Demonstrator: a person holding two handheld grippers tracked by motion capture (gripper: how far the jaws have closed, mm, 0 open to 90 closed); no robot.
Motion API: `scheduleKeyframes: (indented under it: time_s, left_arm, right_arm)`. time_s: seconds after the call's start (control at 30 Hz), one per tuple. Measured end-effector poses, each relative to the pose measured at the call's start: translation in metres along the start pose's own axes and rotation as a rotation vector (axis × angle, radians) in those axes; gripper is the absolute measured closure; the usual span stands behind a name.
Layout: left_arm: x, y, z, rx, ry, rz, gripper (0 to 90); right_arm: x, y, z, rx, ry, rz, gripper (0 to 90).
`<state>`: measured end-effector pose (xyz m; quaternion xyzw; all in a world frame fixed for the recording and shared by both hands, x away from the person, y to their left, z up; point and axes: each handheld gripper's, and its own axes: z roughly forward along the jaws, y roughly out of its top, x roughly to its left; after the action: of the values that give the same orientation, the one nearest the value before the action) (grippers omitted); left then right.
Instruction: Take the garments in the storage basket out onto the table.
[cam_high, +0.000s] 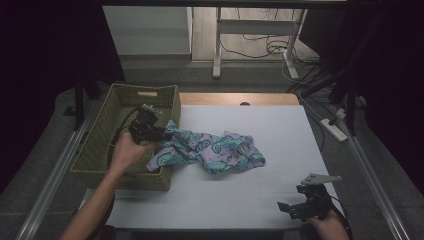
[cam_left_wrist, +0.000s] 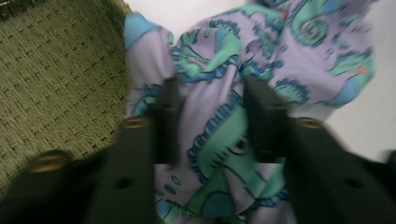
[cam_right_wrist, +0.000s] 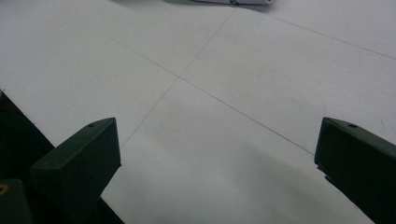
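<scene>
A crumpled cloth (cam_high: 215, 150) printed in lilac, teal and blue lies on the white table (cam_high: 270, 125), its left end lifted to the rim of a woven olive basket (cam_high: 100, 131). My left gripper (cam_high: 167, 134) is shut on that end, just above the basket's right wall. In the left gripper view the cloth (cam_left_wrist: 280, 46) bunches between the black jaws of the left gripper (cam_left_wrist: 210, 88), with the basket's weave (cam_left_wrist: 56, 70) to the left. My right gripper (cam_high: 286, 207) rests open near the table's front right corner. The right gripper (cam_right_wrist: 215, 123) has only bare table (cam_right_wrist: 187, 70) between its fingers.
The basket stands against the table's left side. A wooden strip (cam_high: 235, 98) runs along the far edge. Behind it are a white desk frame (cam_high: 217, 45) and floor cables (cam_high: 265, 47). A power strip (cam_high: 334, 127) lies on the floor at right.
</scene>
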<state>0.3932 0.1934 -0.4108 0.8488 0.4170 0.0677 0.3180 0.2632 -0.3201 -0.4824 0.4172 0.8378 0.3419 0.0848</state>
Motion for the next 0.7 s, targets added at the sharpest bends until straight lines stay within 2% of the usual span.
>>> scheduleKeyframes:
  time_s: [0.07, 0.1, 0.17, 0.2, 0.23, 0.27, 0.3, 0.33, 0.37, 0.4, 0.43, 0.47, 0.53, 0.57, 0.6, 0.63, 0.7]
  left_arm:
    - [-0.002, 0.003, -0.003, 0.005, 0.016, 0.005, 80.3]
    - [-0.007, 0.011, -0.007, -0.018, 0.018, 0.018, 80.7]
    - [-0.009, 0.015, -0.009, -0.035, 0.011, 0.024, 80.9]
    - [-0.013, 0.025, -0.012, -0.091, -0.023, 0.024, 81.2]
    - [-0.013, 0.025, -0.012, -0.091, -0.023, 0.024, 81.3]
    - [-0.018, 0.036, -0.013, -0.132, -0.058, 0.027, 81.3]
    - [-0.022, 0.045, -0.012, -0.153, -0.074, 0.034, 81.3]
    - [-0.026, 0.052, -0.01, -0.16, -0.089, 0.042, 81.2]
    - [-0.026, 0.052, -0.01, -0.16, -0.089, 0.042, 81.2]
    - [-0.035, 0.066, -0.006, -0.187, -0.12, 0.057, 81.2]
    - [-0.039, 0.073, -0.003, -0.195, -0.139, 0.064, 81.2]
    - [-0.039, 0.073, -0.003, -0.195, -0.139, 0.064, 81.2]
    - [-0.05, 0.086, 0.005, -0.204, -0.162, 0.081, 81.2]
    - [-0.059, 0.098, 0.017, -0.197, -0.176, 0.095, 81.0]
    - [-0.063, 0.103, 0.023, -0.192, -0.175, 0.101, 81.0]
    - [-0.063, 0.103, 0.023, -0.192, -0.175, 0.101, 81.0]
    - [-0.069, 0.11, 0.037, -0.179, -0.176, 0.109, 80.9]
  right_arm:
    - [0.0, 0.0, 0.0, -0.004, 0.0, 0.001, 0.5]
    - [0.0, 0.0, 0.0, -0.007, 0.0, 0.003, 0.4]
    - [0.0, 0.0, 0.0, -0.006, 0.001, 0.004, 0.5]
    - [0.0, 0.0, 0.0, -0.006, 0.002, 0.004, 0.4]
    - [0.0, 0.0, 0.0, -0.006, 0.002, 0.004, 0.4]
    - [0.0, 0.0, 0.0, -0.006, 0.003, 0.003, 0.5]
    - [0.0, 0.0, 0.0, -0.007, 0.004, 0.004, 0.4]
    - [0.0, 0.0, 0.0, -0.01, 0.004, 0.006, 0.4]
    - [-0.001, 0.0, 0.0, -0.008, 0.006, 0.006, 0.4]
    - [-0.001, 0.0, 0.0, -0.008, 0.007, 0.007, 0.4]
    - [-0.001, 0.0, 0.0, -0.007, 0.008, 0.006, 0.4]
    - [-0.001, 0.0, 0.0, -0.007, 0.007, 0.005, 0.5]
    - [-0.001, 0.0, 0.0, -0.008, 0.007, 0.005, 0.4]
    - [-0.001, 0.0, -0.001, -0.008, 0.007, 0.005, 0.4]
    - [-0.001, 0.0, -0.001, -0.008, 0.007, 0.005, 0.5]
    - [-0.001, 0.0, -0.001, -0.008, 0.007, 0.005, 0.4]
    - [-0.001, 0.0, -0.001, -0.009, 0.008, 0.004, 0.4]
